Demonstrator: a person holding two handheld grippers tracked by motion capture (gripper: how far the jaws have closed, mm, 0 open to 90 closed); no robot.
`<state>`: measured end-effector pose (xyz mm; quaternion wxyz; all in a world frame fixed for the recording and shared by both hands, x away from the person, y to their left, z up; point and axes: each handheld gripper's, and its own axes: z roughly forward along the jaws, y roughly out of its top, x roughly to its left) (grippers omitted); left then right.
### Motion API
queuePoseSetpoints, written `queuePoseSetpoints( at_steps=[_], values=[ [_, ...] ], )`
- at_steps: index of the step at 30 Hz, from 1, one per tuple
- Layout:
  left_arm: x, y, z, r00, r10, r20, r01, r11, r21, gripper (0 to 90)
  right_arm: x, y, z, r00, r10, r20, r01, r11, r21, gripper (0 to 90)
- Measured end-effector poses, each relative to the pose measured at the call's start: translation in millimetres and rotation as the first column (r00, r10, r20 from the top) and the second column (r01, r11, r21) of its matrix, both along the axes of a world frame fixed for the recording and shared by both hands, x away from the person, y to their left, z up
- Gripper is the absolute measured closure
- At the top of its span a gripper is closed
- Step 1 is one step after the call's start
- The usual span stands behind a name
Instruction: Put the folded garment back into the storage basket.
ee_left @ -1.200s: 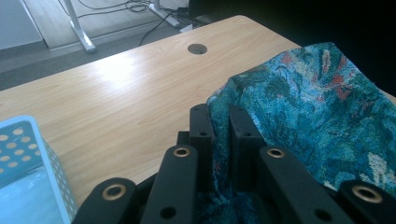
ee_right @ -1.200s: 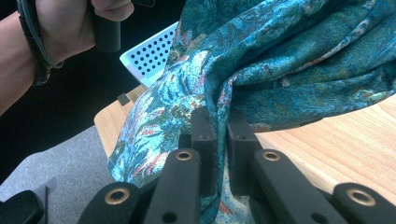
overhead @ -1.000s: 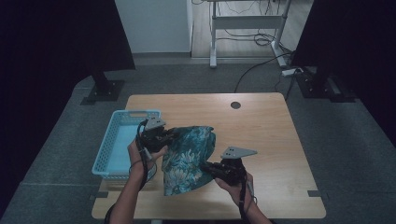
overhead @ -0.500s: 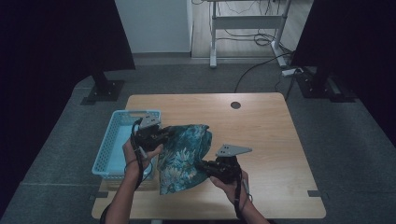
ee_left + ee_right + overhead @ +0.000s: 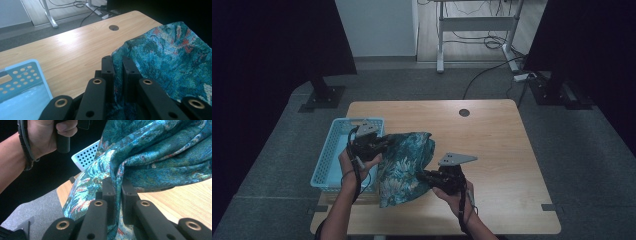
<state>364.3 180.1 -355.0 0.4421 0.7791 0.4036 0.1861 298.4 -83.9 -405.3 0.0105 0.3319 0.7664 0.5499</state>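
So in the high view we've got the teal patterned cloth pinched at two spots: our left gripper has it at the centre-left of the frame, right next to the blue basket, and our right gripper has it lower down, just right of the cloth's middle. The cloth hangs bunched between the two, its lower end draped toward the near edge of the table. Our guess is we're about midway, cloth picked up and gathered but not folded flat or dropped in the basket yet. In the left gripper view, the left gripper at bottom centre has its jaws closed tight on a fold of the cloth, which fills the right side of the frame; the basket sits at lower left, and the part of its floor we can see looks empty. In the right gripper view, the right gripper is likewise clamped on a cloth edge at bottom centre, the basket corner peeks out at upper centre-left behind the fabric, and our left hand shows at upper left. We can't see inside the basket from here.
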Motion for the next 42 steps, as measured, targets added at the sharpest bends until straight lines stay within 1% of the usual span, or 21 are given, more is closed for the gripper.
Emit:
queuePoseSetpoints(
  at_steps=[9, 19, 22, 24, 30, 35, 42],
  values=[
    [-2.8, 7.1, 4.8, 0.9999, 0.009, 0.005, -0.009, 1.0, 0.004, 81.6, 1.1, 4.7, 2.3, 0.9999, 0.011, -0.003, -0.011, 0.9999, 0.009, 84.1],
    [-5.4, 19.6, 9.7, 0.9997, 0.024, 0.009, -0.024, 0.9997, 0.003, 81.6, 3.1, 12.7, 5.0, 0.9997, 0.024, -0.003, -0.024, 0.9996, 0.017, 84.1],
    [-5.5, 23.2, 9.6, 0.9996, 0.028, 0.007, -0.028, 0.9996, -0.004, 81.6, 3.7, 16.5, 6.1, 0.9996, 0.029, -0.001, -0.029, 0.9994, 0.016, 84.1],
    [-5.3, 25.7, 9.7, 0.9995, 0.032, 0.005, -0.032, 0.9995, -0.001, 81.6, 4.0, 19.5, 6.9, 0.9995, 0.032, 0.0, -0.032, 0.9994, 0.014, 84.1],
    [-5.2, 33.0, 9.2, 0.9991, 0.041, 0.005, -0.041, 0.999, -0.015, 81.6, 4.2, 27.9, 8.8, 0.9992, 0.04, 0.002, -0.04, 0.9991, 0.014, 84.1],
    [-5.9, 37.0, 5.5, 0.999, 0.045, -0.002, -0.045, 0.9988, -0.02, 81.6, 5.6, 33.4, 7.8, 0.9991, 0.043, -0.001, -0.043, 0.999, 0.012, 84.1],
    [-6.0, 45.2, 5.8, 0.9986, 0.053, -0.002, -0.053, 0.9982, -0.028, 81.6, 8.4, 39.7, 6.7, 0.9989, 0.046, -0.007, -0.046, 0.9988, 0.012, 84.0]
  ],
)
